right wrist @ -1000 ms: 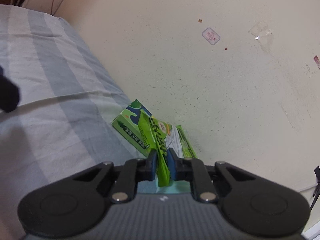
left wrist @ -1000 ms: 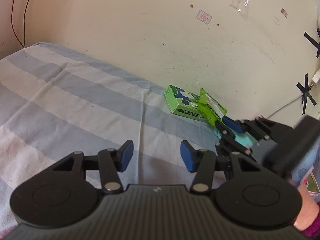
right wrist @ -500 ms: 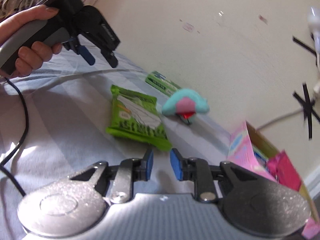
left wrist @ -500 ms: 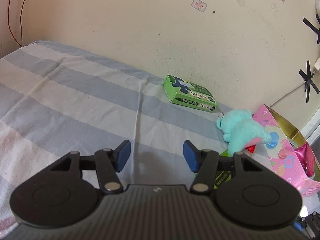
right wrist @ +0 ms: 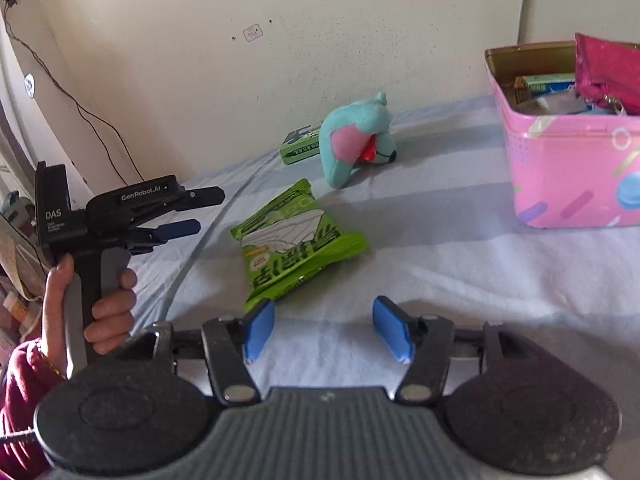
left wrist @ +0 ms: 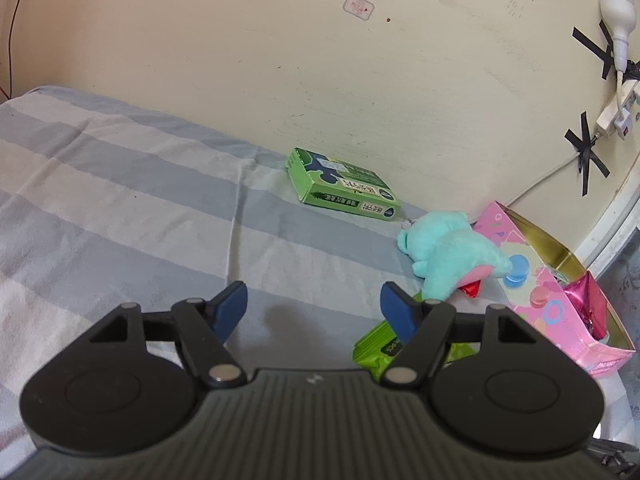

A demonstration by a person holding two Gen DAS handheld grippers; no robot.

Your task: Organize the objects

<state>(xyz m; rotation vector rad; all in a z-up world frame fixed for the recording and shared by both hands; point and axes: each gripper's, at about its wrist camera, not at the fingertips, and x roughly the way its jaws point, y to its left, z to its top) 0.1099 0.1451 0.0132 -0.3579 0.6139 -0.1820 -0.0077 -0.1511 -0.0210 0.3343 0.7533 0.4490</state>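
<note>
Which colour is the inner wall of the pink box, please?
Gold; the pink box shows its metallic lining best in the right wrist view.

left wrist: low over striped bed [left wrist: 120, 200], facing wall, green box [left wrist: 344, 192] mid-frame | right wrist: low, close, facing wall; left gripper [right wrist: 188, 212] at frame left | shared: snack bag [right wrist: 296, 244], teal plush [right wrist: 356, 140], pink tin [right wrist: 568, 168]

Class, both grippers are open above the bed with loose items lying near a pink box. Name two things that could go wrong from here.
1. The green snack packet lies flat on the soft striped sheet; the right gripper may pinch fabric too.
2. The pink box already looks crowded, so the teal plush toy might not fit.
</note>
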